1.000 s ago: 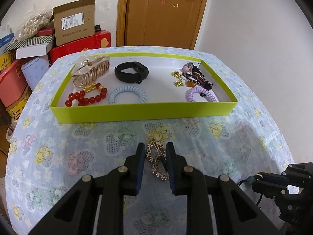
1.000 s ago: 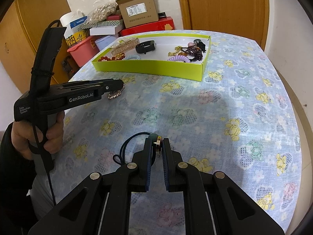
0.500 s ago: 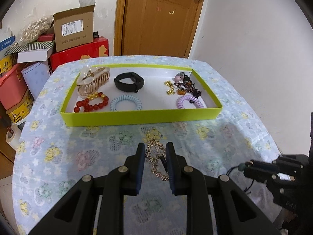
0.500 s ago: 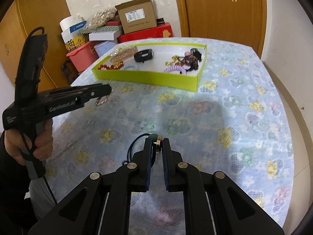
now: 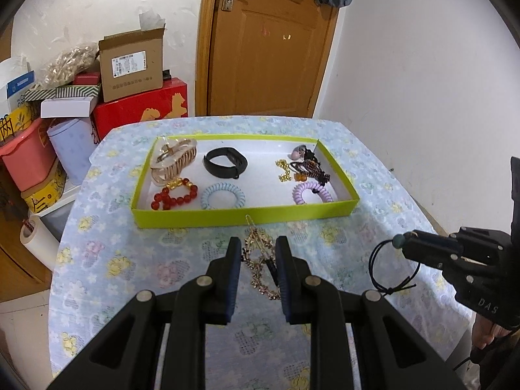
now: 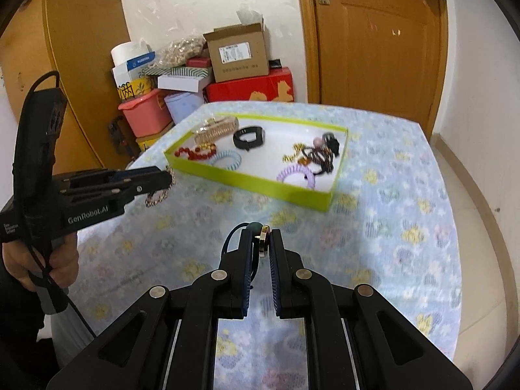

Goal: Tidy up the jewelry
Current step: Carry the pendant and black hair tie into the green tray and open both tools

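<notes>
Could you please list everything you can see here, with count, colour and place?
tray: one, lime green with white floor, on the table
hair claw: one, beige, tray's far left corner
watch band: one, black, tray's far middle
bead bracelet: one, red and amber, tray's near left
coil ties: two, light blue at near middle, lilac at near right
tangled pieces: several, gold, dark and pink, tray's far right
tablecloth: one, pale blue floral, over the table
boxes: several, brown, red, white, stacked left of the door
door: one, brown, behind the table
gold chain: one, between the left gripper's jaws
hair tie: one, black with teal bead, in the right gripper
left gripper: black
right gripper: black
hand: one, on the left gripper's handle
</notes>
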### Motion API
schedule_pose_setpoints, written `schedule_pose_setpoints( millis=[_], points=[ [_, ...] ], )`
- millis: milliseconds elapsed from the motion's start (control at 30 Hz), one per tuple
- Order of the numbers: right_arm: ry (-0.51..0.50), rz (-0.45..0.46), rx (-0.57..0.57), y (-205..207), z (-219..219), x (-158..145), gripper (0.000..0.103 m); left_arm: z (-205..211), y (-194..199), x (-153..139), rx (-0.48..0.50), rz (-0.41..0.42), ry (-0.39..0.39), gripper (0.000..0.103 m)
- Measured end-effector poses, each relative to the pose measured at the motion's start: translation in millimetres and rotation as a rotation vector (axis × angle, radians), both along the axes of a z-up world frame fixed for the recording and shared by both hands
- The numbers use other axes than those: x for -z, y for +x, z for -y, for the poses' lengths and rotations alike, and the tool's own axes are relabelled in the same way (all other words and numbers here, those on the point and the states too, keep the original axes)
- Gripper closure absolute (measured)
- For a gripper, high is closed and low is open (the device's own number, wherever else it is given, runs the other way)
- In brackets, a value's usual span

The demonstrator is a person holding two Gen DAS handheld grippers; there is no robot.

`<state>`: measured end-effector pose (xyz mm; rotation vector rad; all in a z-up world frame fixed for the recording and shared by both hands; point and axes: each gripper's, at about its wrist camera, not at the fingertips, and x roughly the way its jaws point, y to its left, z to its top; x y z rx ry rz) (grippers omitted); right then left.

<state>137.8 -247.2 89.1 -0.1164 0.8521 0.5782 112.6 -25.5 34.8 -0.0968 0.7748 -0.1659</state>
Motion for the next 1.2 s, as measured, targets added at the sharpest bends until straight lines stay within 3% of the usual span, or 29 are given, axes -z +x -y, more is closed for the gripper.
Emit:
schedule_pose_setpoints(
  millis=[433,1200],
  points=[
    [-0.002,0.051,-0.016,25.4,-16.4,-21.3,0.093,-2.3,15.4,-7.7,0.003,0.016,0.013,0.081],
    [0.016,0.055,-0.004,101.7,-37.3,-15.9,0.093,-23.6,84.4,-0.9,-0.01,0.014,0.021,0.081]
  ],
)
